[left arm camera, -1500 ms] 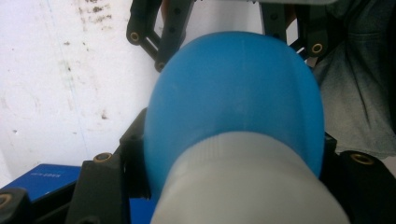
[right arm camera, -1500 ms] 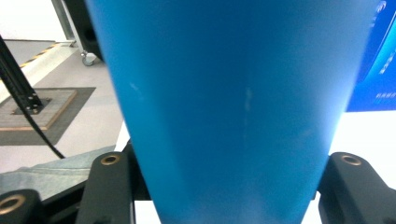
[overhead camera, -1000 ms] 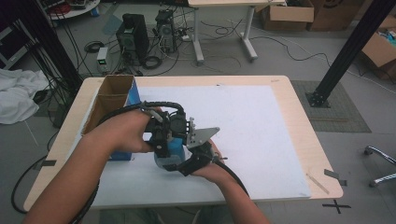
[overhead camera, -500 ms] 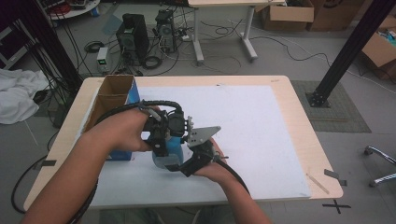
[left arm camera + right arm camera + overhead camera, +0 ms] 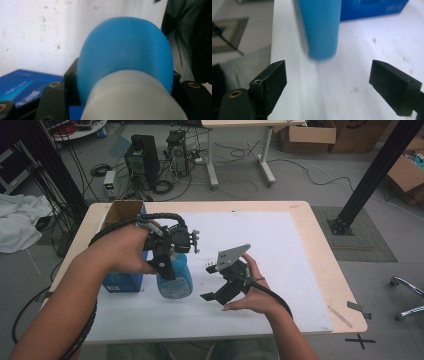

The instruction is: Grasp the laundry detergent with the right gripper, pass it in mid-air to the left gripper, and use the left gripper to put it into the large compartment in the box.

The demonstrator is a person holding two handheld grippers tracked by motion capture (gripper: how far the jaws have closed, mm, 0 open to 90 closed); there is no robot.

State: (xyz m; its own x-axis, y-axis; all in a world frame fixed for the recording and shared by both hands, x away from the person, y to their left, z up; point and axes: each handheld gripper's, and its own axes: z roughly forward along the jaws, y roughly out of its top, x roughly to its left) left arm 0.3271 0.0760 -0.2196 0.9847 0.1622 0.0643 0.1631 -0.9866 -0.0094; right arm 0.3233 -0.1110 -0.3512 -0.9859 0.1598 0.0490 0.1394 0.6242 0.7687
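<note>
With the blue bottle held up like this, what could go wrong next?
The left gripper alone clamps the blue bottle near its white neck, so its hanging body could swing or slip. It hangs close to the blue box and might knock it. The right gripper is open, giving no support.

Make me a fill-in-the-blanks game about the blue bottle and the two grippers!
1. The left gripper holds the ____ bottle.
2. The right gripper's jaws are ____.
3. Beside the bottle sits a blue ____ on the table.
4. The sheet covering the table is ____.

Missing words: blue; open; box; white
</note>
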